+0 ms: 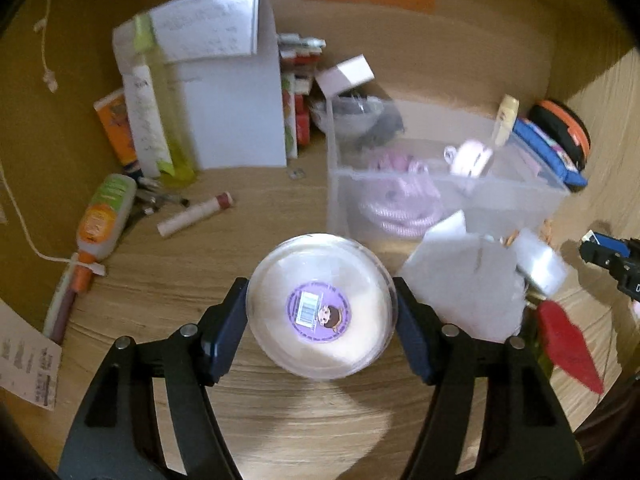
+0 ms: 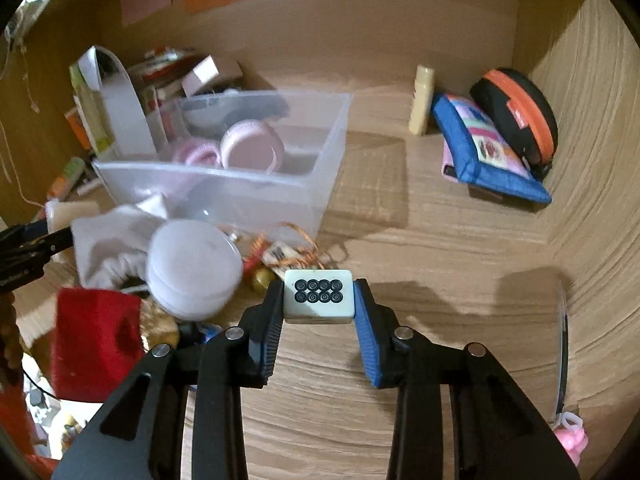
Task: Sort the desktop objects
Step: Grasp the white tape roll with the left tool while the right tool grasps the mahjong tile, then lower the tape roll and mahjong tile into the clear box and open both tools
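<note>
In the left wrist view, my left gripper [image 1: 321, 312] pinched a round clear plastic case with a purple sticker [image 1: 321, 312]. One finger pressed on each side of it, and it was off the wooden desk [image 1: 280, 420]. The clear plastic storage box [image 1: 440, 188] lay straight ahead of the fingers and a little to their right, quite near. A crumpled white cloth [image 1: 460, 280] sat just right of the right finger. I held this gripper tipped down, looking onto the desk. My guess was that the case only had to go forward and a bit right to reach the box.

In the right wrist view, my right gripper [image 2: 319, 300] pinched a white mahjong tile with eight black circles [image 2: 319, 298]. Its long side ran across from one finger to the other. The same clear box [image 2: 224, 184] lay ahead and to the left of these fingers, past a round white puff [image 2: 192, 268] and some orange string [image 2: 296, 240]. My left gripper looked nearer to the box. This gripper also pointed forward and down.
</note>
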Demonstrator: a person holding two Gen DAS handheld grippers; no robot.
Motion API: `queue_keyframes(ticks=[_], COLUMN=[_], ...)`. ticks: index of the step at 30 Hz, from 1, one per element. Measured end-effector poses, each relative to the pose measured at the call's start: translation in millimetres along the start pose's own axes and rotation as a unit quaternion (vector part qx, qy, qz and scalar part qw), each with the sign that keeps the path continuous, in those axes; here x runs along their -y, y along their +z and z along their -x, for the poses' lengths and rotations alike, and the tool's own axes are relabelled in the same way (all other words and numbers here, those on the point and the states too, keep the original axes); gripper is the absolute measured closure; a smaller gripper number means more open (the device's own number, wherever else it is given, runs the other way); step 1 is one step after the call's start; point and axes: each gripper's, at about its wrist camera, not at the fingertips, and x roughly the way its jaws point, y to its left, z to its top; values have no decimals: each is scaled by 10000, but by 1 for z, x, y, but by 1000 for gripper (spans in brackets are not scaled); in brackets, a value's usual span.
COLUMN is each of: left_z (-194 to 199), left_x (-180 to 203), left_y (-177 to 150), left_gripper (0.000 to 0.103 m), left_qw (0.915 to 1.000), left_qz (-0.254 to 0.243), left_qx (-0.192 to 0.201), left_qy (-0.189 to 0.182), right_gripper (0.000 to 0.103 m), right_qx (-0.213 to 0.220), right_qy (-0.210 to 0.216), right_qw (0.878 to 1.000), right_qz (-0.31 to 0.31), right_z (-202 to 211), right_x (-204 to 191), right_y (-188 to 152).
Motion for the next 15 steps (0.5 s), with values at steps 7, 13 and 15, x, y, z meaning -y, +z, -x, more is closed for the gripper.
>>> queue_keyframes(ticks=[7, 13, 15], left_z=[24, 36, 38], left_x=[4, 12, 14], left_y=[16, 36, 44], left_gripper=[35, 35, 35], left_qw=[9992, 9975, 9971], left_qz=[-8, -66, -66], left_qx=[409, 702, 762], left_qy=[24, 51, -37], right_gripper=[72, 72, 72], right_qx=[350, 527, 548], right_qy=[211, 408, 493], right_qw=[9990, 9977, 9973], right_qz=[153, 92, 64], right_z=[16, 23, 23], right_x=[-12, -14, -15], right_y=[12, 26, 31])
